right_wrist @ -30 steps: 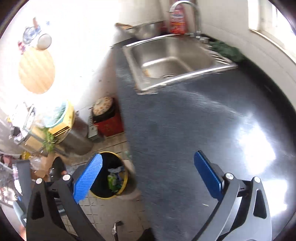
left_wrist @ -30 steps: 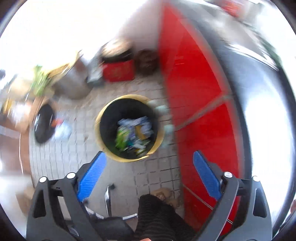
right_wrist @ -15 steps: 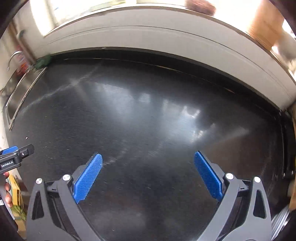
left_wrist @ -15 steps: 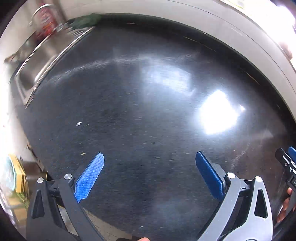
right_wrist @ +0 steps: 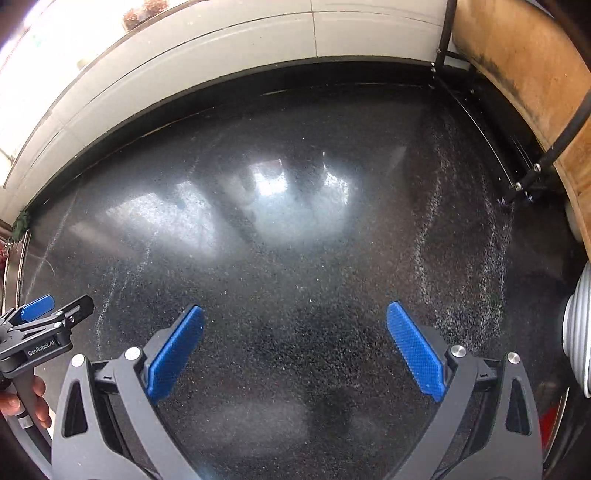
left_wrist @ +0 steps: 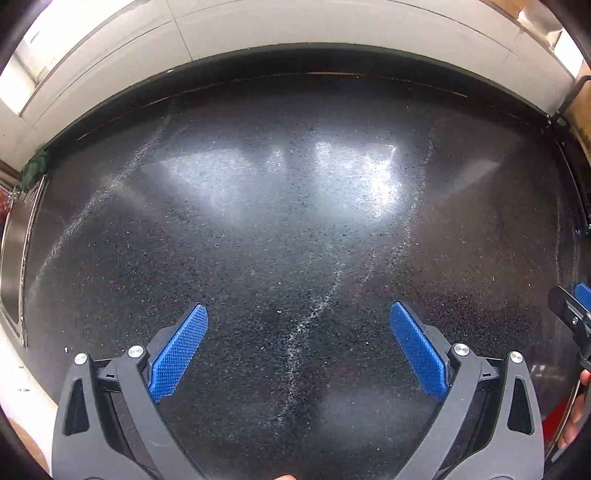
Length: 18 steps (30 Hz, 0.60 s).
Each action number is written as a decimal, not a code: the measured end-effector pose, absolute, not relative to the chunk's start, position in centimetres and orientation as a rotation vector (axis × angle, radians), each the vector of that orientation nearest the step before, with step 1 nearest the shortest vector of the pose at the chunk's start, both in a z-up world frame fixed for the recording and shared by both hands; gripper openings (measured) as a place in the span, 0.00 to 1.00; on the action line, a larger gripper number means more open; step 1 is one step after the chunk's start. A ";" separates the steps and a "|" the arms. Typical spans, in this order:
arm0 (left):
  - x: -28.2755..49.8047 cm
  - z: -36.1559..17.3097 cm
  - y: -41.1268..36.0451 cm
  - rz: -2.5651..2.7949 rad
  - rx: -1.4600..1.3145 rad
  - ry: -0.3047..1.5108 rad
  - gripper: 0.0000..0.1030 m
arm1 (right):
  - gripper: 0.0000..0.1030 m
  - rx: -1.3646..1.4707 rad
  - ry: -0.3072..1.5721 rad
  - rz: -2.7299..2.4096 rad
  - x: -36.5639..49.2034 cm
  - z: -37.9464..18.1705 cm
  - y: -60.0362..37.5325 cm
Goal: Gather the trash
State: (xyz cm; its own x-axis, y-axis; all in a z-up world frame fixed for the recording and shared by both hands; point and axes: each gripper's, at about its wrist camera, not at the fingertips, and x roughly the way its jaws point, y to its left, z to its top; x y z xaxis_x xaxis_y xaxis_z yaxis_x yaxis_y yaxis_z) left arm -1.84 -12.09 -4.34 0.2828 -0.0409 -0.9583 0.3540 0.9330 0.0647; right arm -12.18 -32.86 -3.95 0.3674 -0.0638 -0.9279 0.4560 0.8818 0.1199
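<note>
Both wrist views look down on a dark speckled countertop [left_wrist: 295,229] with pale streaks and window glare. My left gripper [left_wrist: 297,345] hangs open above it, blue pads wide apart with nothing between them. My right gripper [right_wrist: 295,345] is likewise open and empty over the same counter [right_wrist: 295,258]. The tip of the right gripper [left_wrist: 576,310] peeks in at the right edge of the left wrist view, and the left gripper [right_wrist: 48,325] shows at the left edge of the right wrist view, held by a hand [right_wrist: 22,402]. No trash item or bin shows in either view.
A pale tiled wall [left_wrist: 295,29] runs along the counter's far edge. The steel sink rim [left_wrist: 14,251] and a green cloth [left_wrist: 35,168] lie far left. A black wire rack [right_wrist: 517,155] with a wooden board [right_wrist: 535,74] stands at right, beside a ribbed metal vessel [right_wrist: 578,332].
Both views swung away from the yellow bin on the floor and the sink, up onto the countertop. Both grippers stayed open and empty throughout.
</note>
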 end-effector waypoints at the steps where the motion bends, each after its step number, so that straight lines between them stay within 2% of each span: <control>1: -1.9 -4.5 -12.3 -0.274 0.290 1.265 0.93 | 0.93 0.388 1.157 -0.345 -12.5 -4.0 -32.8; 18: -2.4 -6.0 -12.1 -0.263 0.318 1.297 0.93 | 0.93 0.366 1.190 -0.331 -14.6 -4.8 -31.9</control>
State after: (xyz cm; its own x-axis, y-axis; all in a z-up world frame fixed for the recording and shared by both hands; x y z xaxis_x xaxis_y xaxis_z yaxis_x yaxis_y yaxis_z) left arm -2.38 -12.07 -6.00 0.2510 -0.0127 -0.9679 0.3652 0.9273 0.0825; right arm -14.55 -31.91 -4.76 0.3370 -0.0573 -0.9398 0.4357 0.8943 0.1017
